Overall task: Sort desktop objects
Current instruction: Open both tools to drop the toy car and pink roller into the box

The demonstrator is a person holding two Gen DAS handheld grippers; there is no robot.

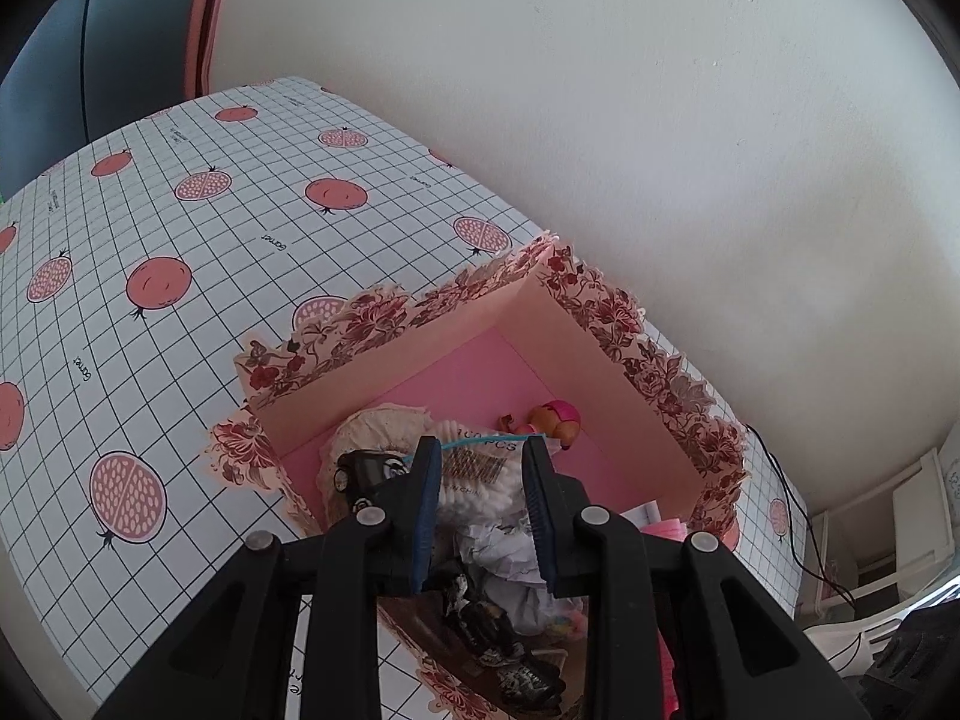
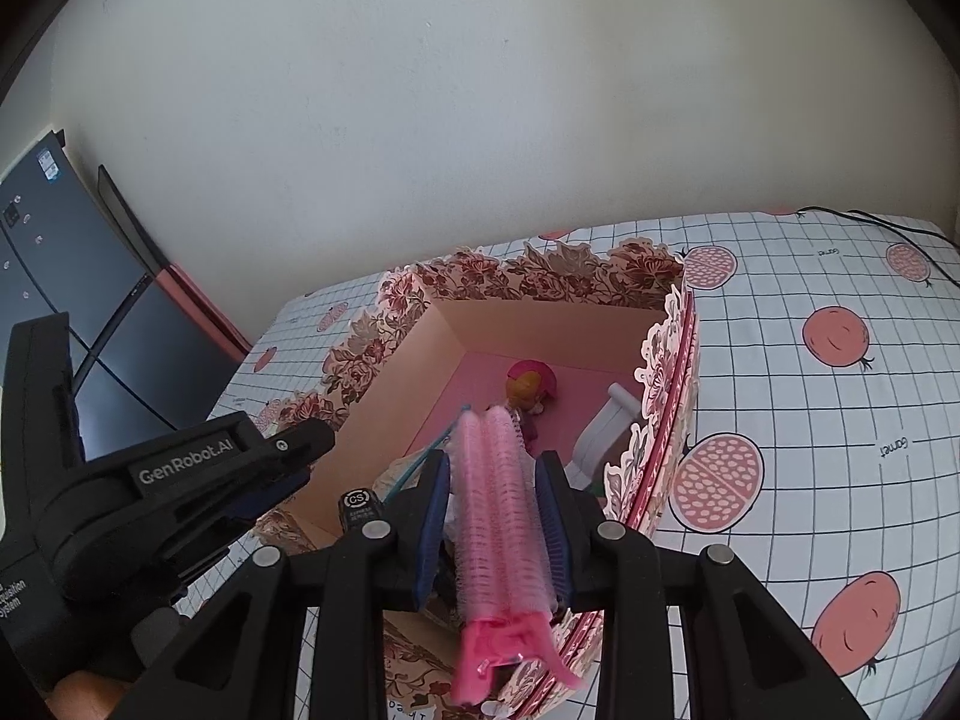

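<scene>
Pink hair curlers (image 2: 501, 510), a joined pair with a pink clip at the near end, sit clamped between the blue-padded fingers (image 2: 433, 531) of the right gripper (image 2: 498, 468), closest to its lens. They hang over the near edge of the open box.

Largest in both views is the bench (image 1: 180, 228), covered by a white grid cloth printed with pomegranates; it spreads to the left of the left gripper's fingers and to the right of the right gripper's fingers. On it stands the floral-edged box (image 2: 384, 396), peach-walled with a pink floor, stretching ahead of both pairs of fingers.

Above the box's near left corner the left gripper (image 1: 480, 450) hovers with its fingers (image 1: 423, 516) apart and nothing between them. Beneath and just ahead of them lies a bag of cotton swabs (image 1: 480, 474), with crumpled white paper (image 1: 510, 564) under the finger bases and a black toy car (image 1: 366, 474) immediately left of the left finger. A small doll with a pink cap (image 1: 555, 420) rests on the box floor beyond the right finger's tip, near the far wall. By the box's right wall, right of the right gripper's fingers, stands a small white object (image 2: 600, 438) I cannot identify.
</scene>
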